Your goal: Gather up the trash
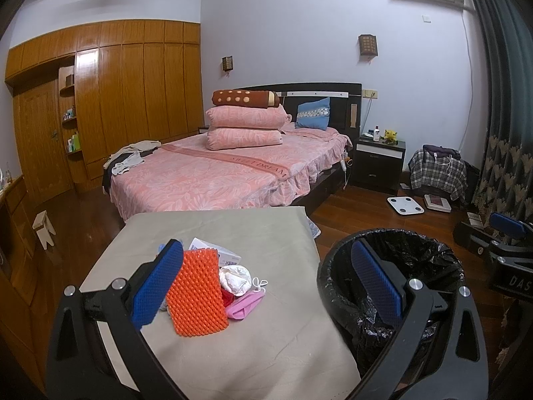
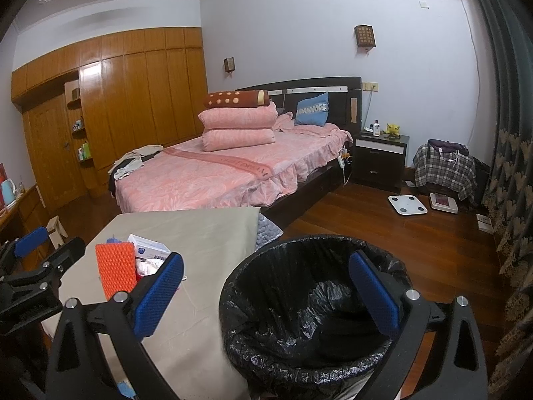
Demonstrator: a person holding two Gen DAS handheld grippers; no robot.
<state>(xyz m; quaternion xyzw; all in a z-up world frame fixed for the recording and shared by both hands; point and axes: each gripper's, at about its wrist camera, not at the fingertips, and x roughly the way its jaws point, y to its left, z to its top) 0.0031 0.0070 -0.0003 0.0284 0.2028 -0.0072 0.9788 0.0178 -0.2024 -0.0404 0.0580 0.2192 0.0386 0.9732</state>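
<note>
"SWEET DREAM" on pink band (image 1: pixel 233 160) across bedspread, first letters partly creased. "DAS", cut off by frame edge, on black gripper body (image 1: pixel 514 285). Box print (image 2: pixel 146 250) unreadable.

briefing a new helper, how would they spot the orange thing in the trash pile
Find the grey-covered table at the foot of the bed; the trash pile lies on its left part. The orange foam sleeve is the biggest piece, bright and knobbly, beside a white wad.

Trash pile on the table: orange foam net (image 1: pixel 196 295) lying flat, crumpled white tissue (image 1: pixel 235 276), pink mask (image 1: pixel 245 305), small box (image 1: pixel 216 253). Black-lined bin (image 2: pixel 309 310) stands just beside it, open.
</note>
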